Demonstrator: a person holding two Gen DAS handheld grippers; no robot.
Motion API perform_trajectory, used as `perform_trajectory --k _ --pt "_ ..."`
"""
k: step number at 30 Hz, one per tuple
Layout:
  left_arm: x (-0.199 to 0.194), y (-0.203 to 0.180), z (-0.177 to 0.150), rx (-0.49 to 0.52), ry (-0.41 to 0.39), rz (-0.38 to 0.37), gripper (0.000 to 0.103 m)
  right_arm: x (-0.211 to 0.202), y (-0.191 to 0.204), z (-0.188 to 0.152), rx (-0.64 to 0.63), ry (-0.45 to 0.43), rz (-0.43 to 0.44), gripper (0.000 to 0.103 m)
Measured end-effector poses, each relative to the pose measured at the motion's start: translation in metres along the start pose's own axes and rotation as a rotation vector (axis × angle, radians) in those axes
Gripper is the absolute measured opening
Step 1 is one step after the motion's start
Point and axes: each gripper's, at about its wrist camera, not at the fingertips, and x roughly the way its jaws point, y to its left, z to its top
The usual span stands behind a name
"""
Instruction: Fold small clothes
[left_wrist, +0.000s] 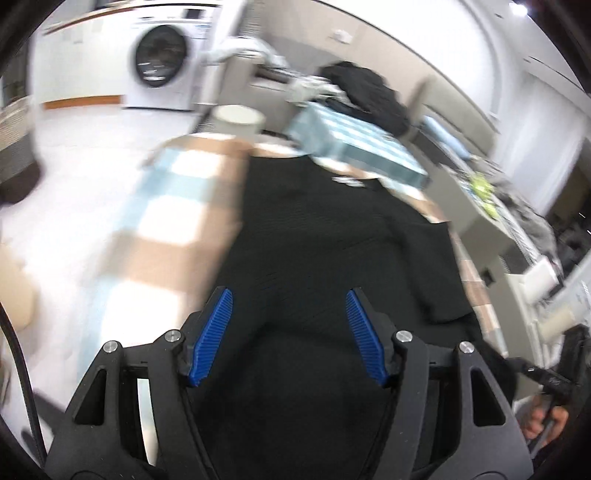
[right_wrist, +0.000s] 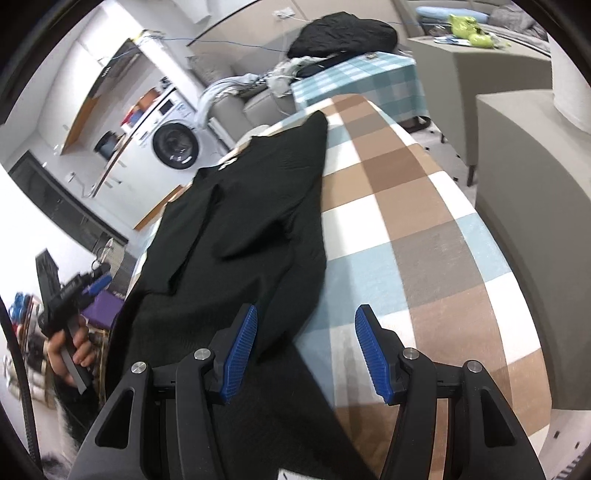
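Note:
A black garment (left_wrist: 325, 236) lies spread on a table with a brown, white and blue checked cloth (left_wrist: 173, 206); a sleeve is folded over its middle. My left gripper (left_wrist: 288, 299) is open and empty, hovering above the garment's near part. In the right wrist view the same garment (right_wrist: 236, 229) runs along the left side of the checked table (right_wrist: 413, 229). My right gripper (right_wrist: 306, 317) is open and empty, over the garment's right edge near its hem. The left gripper (right_wrist: 99, 284) shows at far left, held in a hand.
A second table with a teal checked cloth (right_wrist: 369, 81) stands beyond, with a black bag (right_wrist: 343, 33) and piled clothes on it. A washing machine (right_wrist: 173, 144) stands at the back. Grey cabinets (right_wrist: 532, 155) stand at the right. A white round bin (left_wrist: 238, 120) stands past the table's far end.

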Motion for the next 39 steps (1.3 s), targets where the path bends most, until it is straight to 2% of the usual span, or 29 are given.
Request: perform_trajectory --k 4,8,10,15,17,18,19,20,21,22,24,26,29,31,34,36,38,39 --pt "-0.032 0.049 -0.051 -0.031 0.025 0.115 0.061 -0.004 0.002 -0.018 -0.053 0.031 0.007 0.057" --pt "-0.039 0.077 -0.094 -0.060 0.090 0.168 0.061 0.000 0.002 -0.033 -0.073 0.066 0.003 0.057" --pt "-0.041 0.080 -0.113 -0.051 0.110 0.181 0.061 0.001 0.004 -0.038 -0.080 0.074 0.002 0.057" --pt "-0.040 0.076 -0.133 0.000 0.137 0.203 0.059 -0.002 0.010 -0.049 -0.134 0.064 0.005 0.057" --pt "-0.039 0.069 -0.135 0.001 0.128 0.195 0.044 0.005 0.011 -0.048 -0.152 0.068 -0.009 0.057" --pt "-0.038 0.067 -0.135 0.001 0.124 0.185 0.024 0.009 0.011 -0.047 -0.156 0.072 -0.007 0.056" --pt "-0.036 0.067 -0.135 -0.003 0.128 0.164 0.010 0.013 0.011 -0.046 -0.158 0.076 -0.013 0.051" --pt "-0.036 0.059 -0.131 -0.005 0.124 0.159 0.008 0.018 0.013 -0.044 -0.170 0.076 -0.023 0.043" --pt "-0.038 0.058 -0.129 -0.013 0.099 0.157 0.005 0.021 0.016 -0.042 -0.197 0.069 -0.032 0.022" --pt "-0.041 0.058 -0.127 -0.018 0.086 0.154 0.004 0.022 0.017 -0.040 -0.207 0.056 -0.038 0.010" --pt "-0.051 0.061 -0.120 -0.050 0.047 0.129 0.002 0.013 0.019 -0.032 -0.211 -0.010 -0.018 0.005" --pt "-0.065 0.069 -0.115 -0.094 0.002 0.091 0.002 -0.005 0.011 -0.020 -0.173 -0.108 -0.051 0.004" --pt "-0.074 0.078 -0.111 -0.153 -0.019 0.024 0.002 -0.022 -0.006 -0.006 -0.102 -0.166 -0.037 0.004" --pt "-0.076 0.080 -0.110 -0.173 -0.031 0.001 0.002 -0.021 -0.015 0.001 -0.075 -0.165 -0.037 0.004" --pt "-0.068 0.080 -0.111 -0.194 -0.009 0.007 0.002 -0.014 -0.023 0.004 -0.044 -0.145 0.000 0.005" --pt "-0.065 0.080 -0.115 -0.201 0.010 0.008 0.005 -0.010 -0.026 0.000 -0.042 -0.109 0.012 0.010" --pt "-0.064 0.078 -0.121 -0.176 0.033 0.004 0.024 -0.009 -0.031 -0.007 -0.044 -0.073 0.007 0.018" --pt "-0.064 0.078 -0.125 -0.170 0.042 0.012 0.041 -0.009 -0.033 -0.011 -0.049 -0.063 0.004 0.028"
